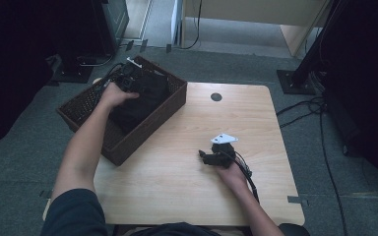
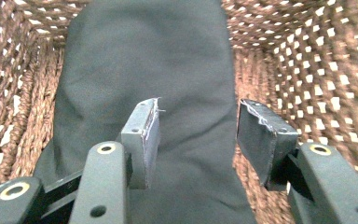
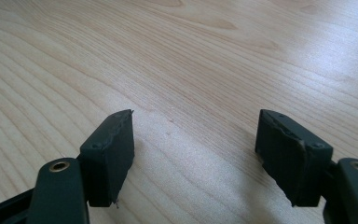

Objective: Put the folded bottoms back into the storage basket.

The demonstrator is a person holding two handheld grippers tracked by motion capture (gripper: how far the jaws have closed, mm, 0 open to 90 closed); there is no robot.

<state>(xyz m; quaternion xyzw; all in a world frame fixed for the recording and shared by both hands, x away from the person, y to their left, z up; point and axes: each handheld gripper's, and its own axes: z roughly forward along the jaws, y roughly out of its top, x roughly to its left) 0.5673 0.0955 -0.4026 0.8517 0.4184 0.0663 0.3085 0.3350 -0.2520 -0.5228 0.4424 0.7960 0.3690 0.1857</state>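
Left gripper (image 2: 198,135), jaws apart, hovers over the dark cloth (image 2: 144,70) in the basket (image 1: 174,101); next it must clamp the cloth, while the right gripper (image 3: 193,154) waits open.

A matt dark cloth (image 2: 144,60) is seen in a rough woven wicker basket (image 2: 307,60); the table (image 3: 191,56) is smooth pale wood.

Both hand-held grippers (image 1: 128,81) (image 1: 206,156) open-jawed
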